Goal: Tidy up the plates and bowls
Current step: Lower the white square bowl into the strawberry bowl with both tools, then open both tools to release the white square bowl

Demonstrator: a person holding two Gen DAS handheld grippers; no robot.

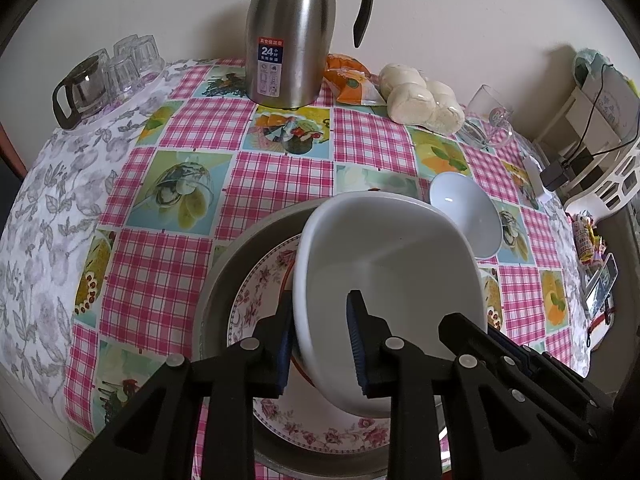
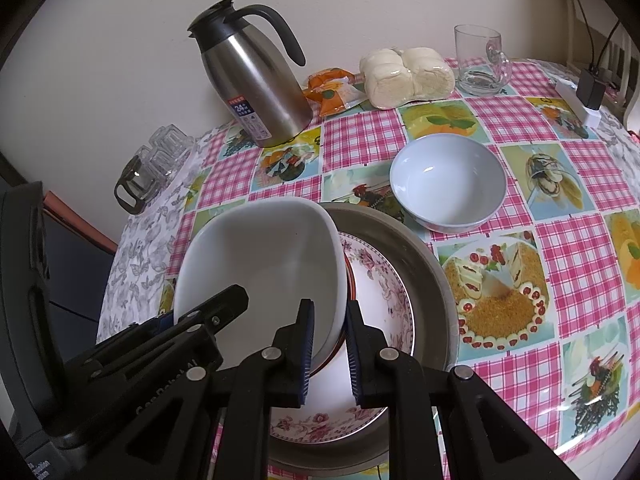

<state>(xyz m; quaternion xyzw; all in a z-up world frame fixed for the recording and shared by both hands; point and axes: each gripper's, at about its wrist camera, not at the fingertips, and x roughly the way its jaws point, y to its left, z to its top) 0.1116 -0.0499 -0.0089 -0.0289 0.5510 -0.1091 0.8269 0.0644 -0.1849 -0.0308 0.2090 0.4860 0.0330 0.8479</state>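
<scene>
A white square bowl [image 1: 384, 280] [image 2: 260, 264] hangs tilted over a floral plate [image 1: 256, 296] [image 2: 384, 300], which lies in a round metal pan [image 1: 236, 256] [image 2: 420, 256]. My left gripper [image 1: 322, 340] straddles the bowl's left rim. One pad lies by the outer wall; the other stands inside, clear of the wall. My right gripper [image 2: 330, 344] is shut on the opposite rim. A red-brown rim [image 2: 350, 288] shows under the bowl. A pale blue round bowl [image 1: 468, 216] [image 2: 448, 180] stands on the cloth beyond the pan.
At the back stand a steel jug [image 1: 288, 44] [image 2: 256, 84], a pack of buns [image 1: 420, 100] [image 2: 408, 76], an orange packet [image 2: 332, 94] and a glass mug [image 1: 486, 120] [image 2: 478, 60]. Glasses and a glass pot [image 1: 80, 88] [image 2: 136, 184] stand far left. A white basket [image 1: 600, 160] lies right.
</scene>
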